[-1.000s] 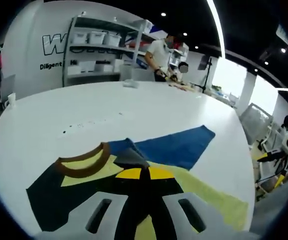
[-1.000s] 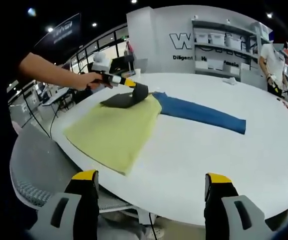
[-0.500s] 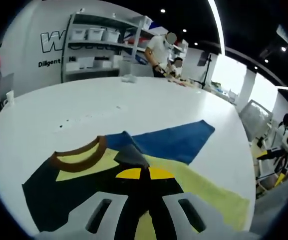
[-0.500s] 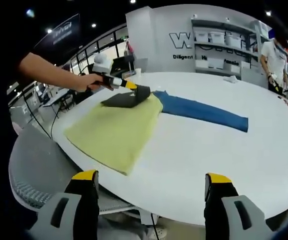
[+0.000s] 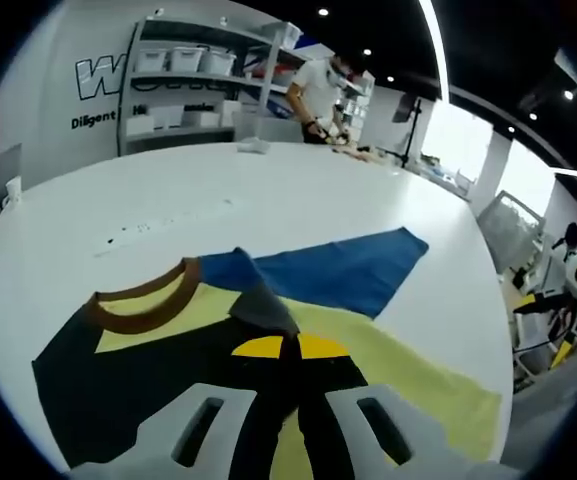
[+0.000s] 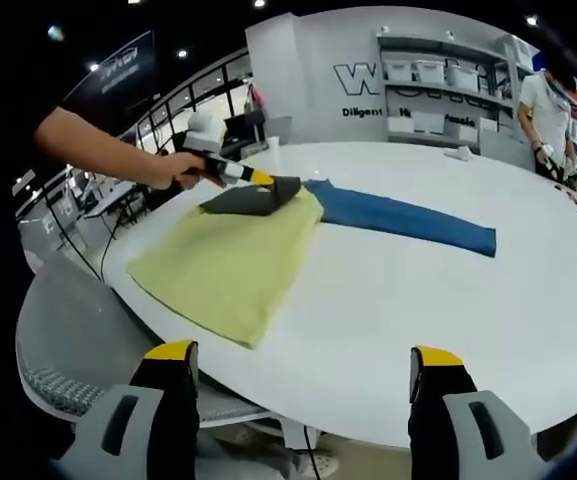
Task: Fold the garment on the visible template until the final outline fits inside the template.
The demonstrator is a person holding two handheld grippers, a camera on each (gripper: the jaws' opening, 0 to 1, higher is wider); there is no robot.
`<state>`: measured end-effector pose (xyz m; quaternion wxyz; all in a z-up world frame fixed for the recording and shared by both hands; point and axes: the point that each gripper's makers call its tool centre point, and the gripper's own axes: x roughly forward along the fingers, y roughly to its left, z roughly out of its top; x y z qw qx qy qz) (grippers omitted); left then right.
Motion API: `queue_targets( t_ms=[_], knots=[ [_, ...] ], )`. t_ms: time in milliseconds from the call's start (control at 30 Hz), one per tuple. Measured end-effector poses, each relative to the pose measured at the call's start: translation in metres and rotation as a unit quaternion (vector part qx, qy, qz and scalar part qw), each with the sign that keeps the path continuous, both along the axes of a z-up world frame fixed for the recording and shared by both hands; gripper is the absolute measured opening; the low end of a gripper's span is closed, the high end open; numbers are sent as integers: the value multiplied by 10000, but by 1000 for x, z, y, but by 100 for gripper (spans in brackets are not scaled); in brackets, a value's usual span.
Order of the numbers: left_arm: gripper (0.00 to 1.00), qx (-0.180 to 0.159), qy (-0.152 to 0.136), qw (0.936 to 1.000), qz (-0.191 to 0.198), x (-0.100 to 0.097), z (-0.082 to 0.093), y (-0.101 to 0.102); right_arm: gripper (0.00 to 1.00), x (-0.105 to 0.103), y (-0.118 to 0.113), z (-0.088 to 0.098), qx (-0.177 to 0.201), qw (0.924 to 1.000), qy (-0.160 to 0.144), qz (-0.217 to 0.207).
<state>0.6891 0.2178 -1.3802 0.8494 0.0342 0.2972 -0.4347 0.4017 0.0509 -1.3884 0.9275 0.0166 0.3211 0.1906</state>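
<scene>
No template outline can be made out on the table (image 6: 528, 300). In the left gripper view the near edge of the garment (image 5: 168, 350) is cut off behind the left gripper (image 5: 286, 352), so its full shape is hard to tell.

The garment is many-coloured. It has a black chest part, a brown neck ring (image 5: 138, 305), a pale yellow body (image 6: 223, 262) and a blue sleeve (image 6: 408, 220). It lies flat on the white round table, at the side nearest the person's hand (image 6: 173, 165). The blue sleeve stretches away from the yellow body toward the table's middle. A small grey flap of cloth (image 5: 263, 305) stands up just past the yellow tips of the left gripper.

The left gripper's jaws are clenched on the black part of the garment, near the neck ring. The right gripper (image 6: 298, 380) is well apart from the garment, out past the table's edge, and its jaws are spread wide with nothing in them.

Compared with a second ago, the neck ring sits a bit farther from the left gripper, and more black cloth shows beside it. The right gripper view looks almost the same as before
</scene>
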Motion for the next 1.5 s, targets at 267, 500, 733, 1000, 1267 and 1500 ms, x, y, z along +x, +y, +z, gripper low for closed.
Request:
queue_targets(
  t_ms=[267,500,733,1000,1267,1500],
  knots=[
    [4,37,16,10000,-76,-3,-2,-8,86,-2,1,-2,38,10000,15,-9],
    [4,89,59,9998,-139,-6,-6,-14,86,-3,1,-5,72,10000,41,-34],
    [4,118,97,9997,-187,-6,-9,-21,85,-3,1,-7,80,9999,77,-34],
    [4,116,226,9994,-234,-9,-18,-30,85,-4,-3,-10,98,9999,113,-86],
    [4,90,377,9987,-335,-13,-22,-36,85,-1,-4,-9,94,9999,108,-79],
    [12,23,488,9977,-480,-18,-25,-39,85,1,-3,-10,118,9999,89,-71]
  ],
)
